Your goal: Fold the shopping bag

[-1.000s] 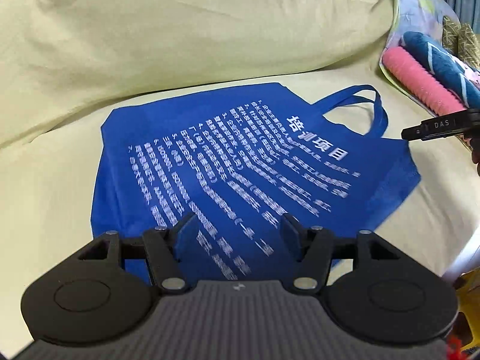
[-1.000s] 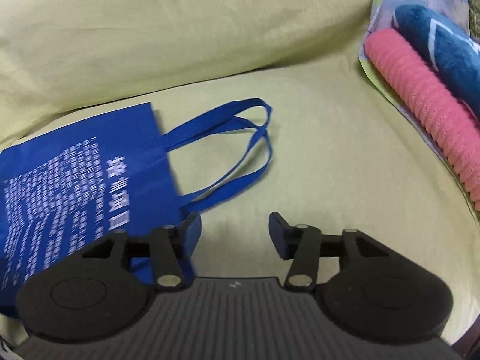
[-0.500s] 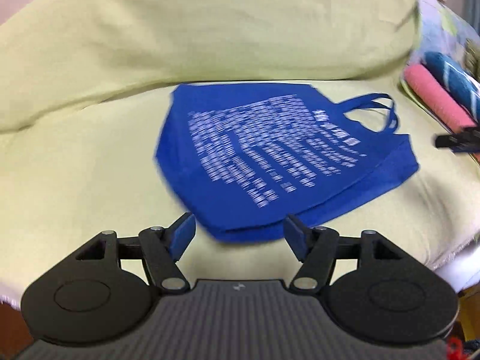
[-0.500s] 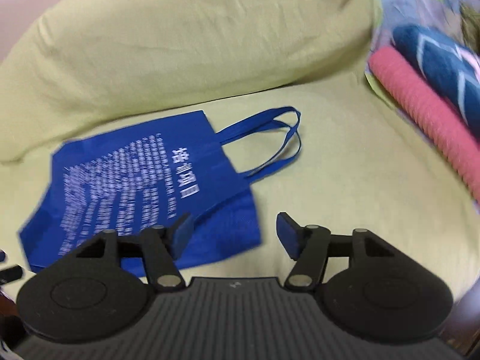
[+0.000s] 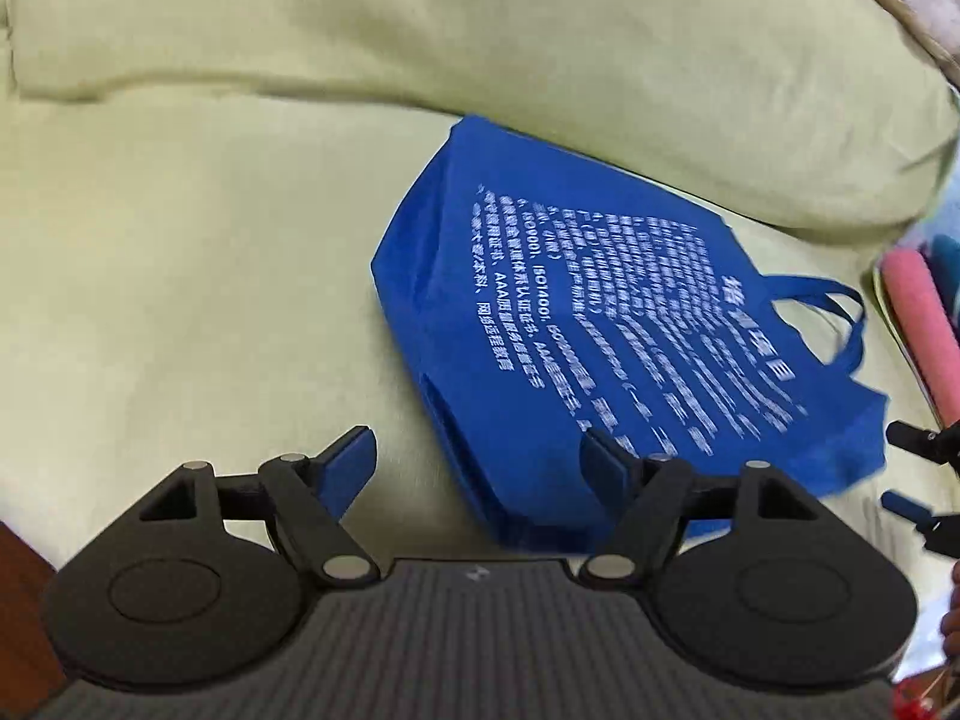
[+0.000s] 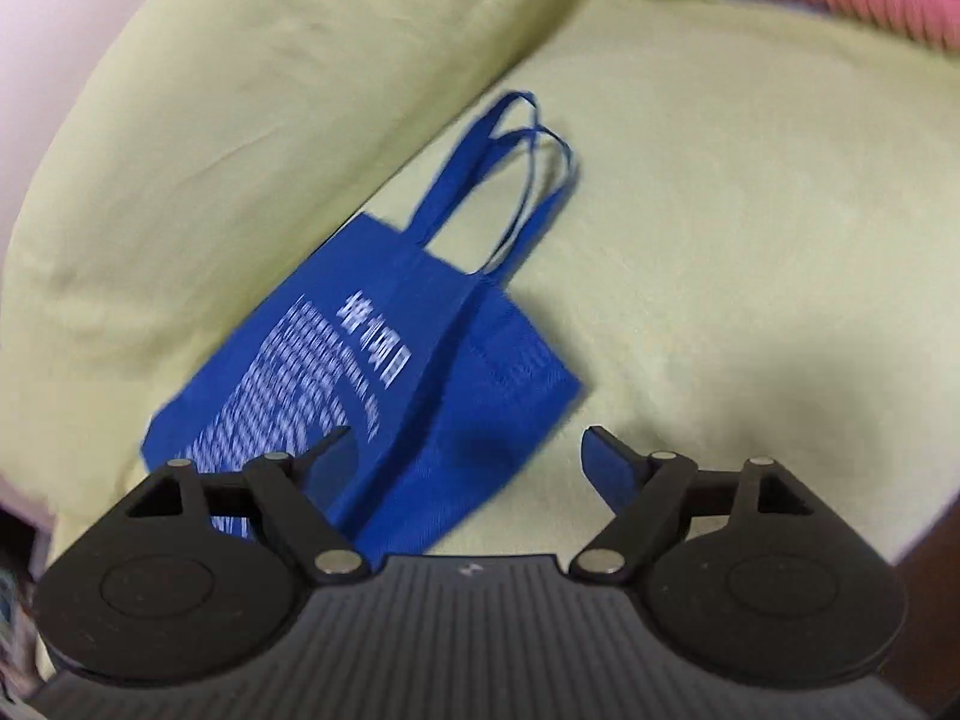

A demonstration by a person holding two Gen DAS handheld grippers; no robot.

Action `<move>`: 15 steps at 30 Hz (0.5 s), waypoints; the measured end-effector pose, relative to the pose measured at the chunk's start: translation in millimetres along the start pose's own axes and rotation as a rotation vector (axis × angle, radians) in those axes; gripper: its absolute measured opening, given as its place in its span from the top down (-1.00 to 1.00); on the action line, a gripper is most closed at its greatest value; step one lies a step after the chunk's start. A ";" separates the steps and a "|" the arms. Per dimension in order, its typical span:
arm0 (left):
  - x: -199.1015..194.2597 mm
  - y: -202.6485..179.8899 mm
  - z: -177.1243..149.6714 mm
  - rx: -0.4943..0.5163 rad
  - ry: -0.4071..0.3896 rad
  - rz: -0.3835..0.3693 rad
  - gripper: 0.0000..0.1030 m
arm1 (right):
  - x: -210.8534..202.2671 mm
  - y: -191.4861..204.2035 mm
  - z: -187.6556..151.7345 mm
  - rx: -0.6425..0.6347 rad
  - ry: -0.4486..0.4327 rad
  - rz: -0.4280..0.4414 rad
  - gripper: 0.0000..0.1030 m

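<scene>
L-wrist: I looked forward over my left claw (image 5: 477,456), low and close, from the bag's (image 5: 600,324) bottom end, facing the cushion (image 5: 480,42) | R-wrist: I looked over my right claw (image 6: 465,450) from above the handle (image 6: 510,180) end, tilted | Shared: the blue bag, cushion and pink roll (image 5: 921,324).

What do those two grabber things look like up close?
Both look the same. The left gripper and right gripper each have a dark grey ribbed body, two round black discs, black linkage bars with silver pins, and blue-padded fingers. A tiny white mark sits on the body's front edge. No cables or sleeves show.
</scene>
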State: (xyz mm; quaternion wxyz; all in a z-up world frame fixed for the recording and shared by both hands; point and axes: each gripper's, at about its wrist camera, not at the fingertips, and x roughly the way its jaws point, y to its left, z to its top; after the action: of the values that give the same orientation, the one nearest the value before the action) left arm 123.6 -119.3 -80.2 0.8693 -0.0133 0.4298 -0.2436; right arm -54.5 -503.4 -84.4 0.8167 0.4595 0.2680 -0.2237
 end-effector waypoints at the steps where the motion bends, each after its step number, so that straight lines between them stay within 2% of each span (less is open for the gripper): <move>1: 7.4 1.6 1.4 -0.013 0.012 0.001 -0.14 | 10.0 -3.3 2.2 0.042 0.002 0.000 -0.54; 2: 14.4 3.4 2.2 -0.022 0.025 0.003 -0.03 | 19.1 -6.3 3.6 0.077 0.005 0.005 -0.57; 4: 25.4 7.3 0.9 -0.025 0.051 0.007 0.55 | 27.4 -4.6 5.1 0.091 -0.044 0.016 -0.57; 5: 30.0 8.5 -1.2 -0.021 0.060 0.012 0.63 | 30.9 -2.3 6.9 0.075 -0.061 0.013 -0.30; 6: 34.6 9.1 -2.8 -0.013 0.065 0.019 0.66 | 34.8 -1.0 8.7 0.055 -0.067 0.003 0.15; 8: 41.1 6.0 -4.8 0.022 0.059 0.019 0.69 | 42.0 -0.4 12.7 0.026 -0.080 -0.004 0.56; 9: 44.3 2.9 -4.9 0.041 0.055 0.015 0.69 | 44.0 -2.6 15.3 0.024 -0.088 0.010 0.70; 11: 51.0 -5.2 -3.6 0.080 0.046 0.003 0.69 | 44.6 -4.5 21.4 0.000 -0.113 0.021 0.77; 15: 62.9 -25.7 -6.4 0.181 0.030 -0.009 0.69 | 36.6 -9.3 31.7 -0.031 -0.181 -0.007 0.80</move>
State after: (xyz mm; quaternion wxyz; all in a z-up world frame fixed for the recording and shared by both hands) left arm 140.3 -168.1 -124.8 0.8594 0.0671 0.4189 -0.2853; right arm -25.1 -539.8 -100.1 0.8439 0.4237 0.1981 -0.2629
